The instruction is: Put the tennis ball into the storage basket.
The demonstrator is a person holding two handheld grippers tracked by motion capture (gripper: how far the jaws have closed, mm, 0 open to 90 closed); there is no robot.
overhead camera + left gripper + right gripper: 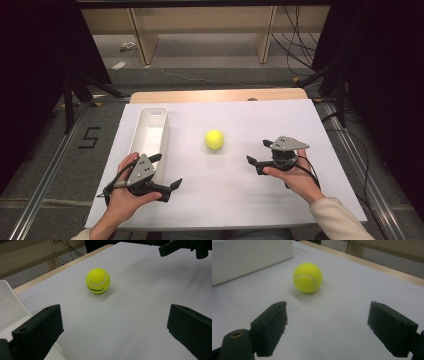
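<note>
Nearest the person, the left gripper (166,174) rests low on the white bench (240,200), just beside the near end of the white tray (150,131). Its fingers (37,332) are spread wide and hold nothing. Across from it, the right gripper (260,152) sits at the other side of the bench, fingers (268,327) likewise wide apart and empty, turned in toward the middle.

A little farther out, between the two grippers and ahead of both, the yellow ball (214,139) lies on the bare bench, alone and touching nothing. It is to the right of the tray and apart from it. In each gripper view the ball shows ahead of the open fingers, not yet between them.

Farther still, the tray runs away along the left side of the bench and looks empty.

This looks like the approach before a pick: both grippers are aimed at the ball and neither has closed in. The likely aim is to put the ball in the tray. The next move calls for one gripper to go forward until the ball sits squarely between its fingers, low enough to catch it around its widest part, then close gently so the ball does not roll off.
</note>
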